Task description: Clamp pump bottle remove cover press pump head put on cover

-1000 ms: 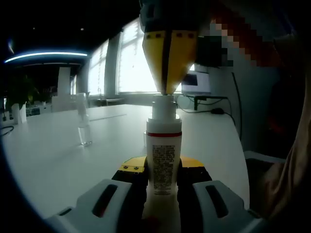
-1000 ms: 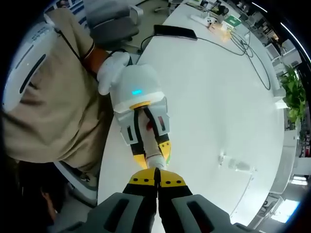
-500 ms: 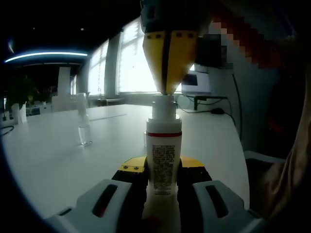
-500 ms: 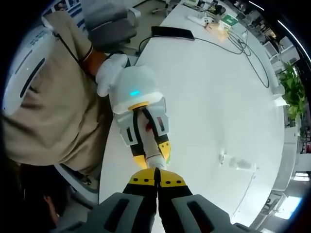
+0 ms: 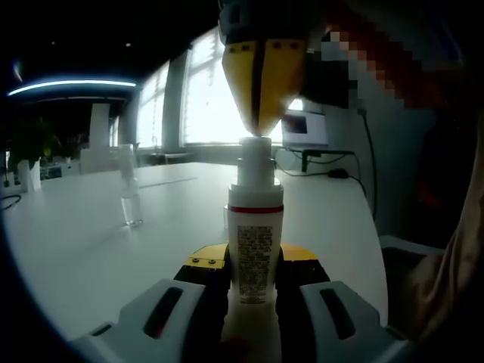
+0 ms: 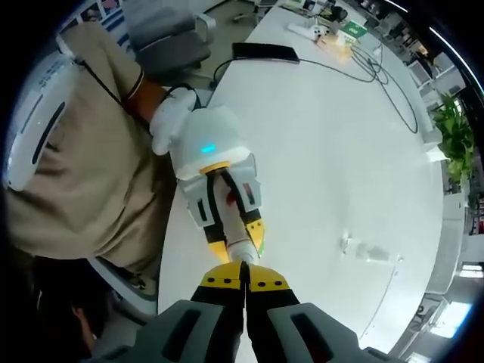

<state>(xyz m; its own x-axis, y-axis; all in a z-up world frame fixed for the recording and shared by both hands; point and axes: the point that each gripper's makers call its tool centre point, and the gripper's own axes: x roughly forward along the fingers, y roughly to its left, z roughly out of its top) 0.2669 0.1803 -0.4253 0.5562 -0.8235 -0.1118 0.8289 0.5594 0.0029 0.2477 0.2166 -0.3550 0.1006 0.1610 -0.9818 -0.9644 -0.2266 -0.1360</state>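
Note:
A white pump bottle [image 5: 255,249] with a red band stands upright, and my left gripper [image 5: 255,261] is shut on its body. My right gripper [image 5: 258,125] comes down from above, its yellow jaws shut with nothing between them, the tips touching the top of the raised pump head [image 5: 255,162]. In the right gripper view, my right gripper [image 6: 243,275] points down at the left gripper [image 6: 237,243] and the bottle top [image 6: 240,252]. The clear cover [image 5: 130,189] stands on the white table, left of the bottle; seen from above it is the clear cover [image 6: 372,254].
The white table [image 6: 333,151] runs far ahead, with cables [image 6: 378,68] and small items at its far end. A person in a beige top [image 6: 83,174] stands at the table's edge beside a grey chair [image 6: 170,34]. A plant [image 6: 454,140] is at the right.
The right gripper's tips have lifted slightly and the pump head has risen with them. The bottle, the left gripper and the cover have stayed put.

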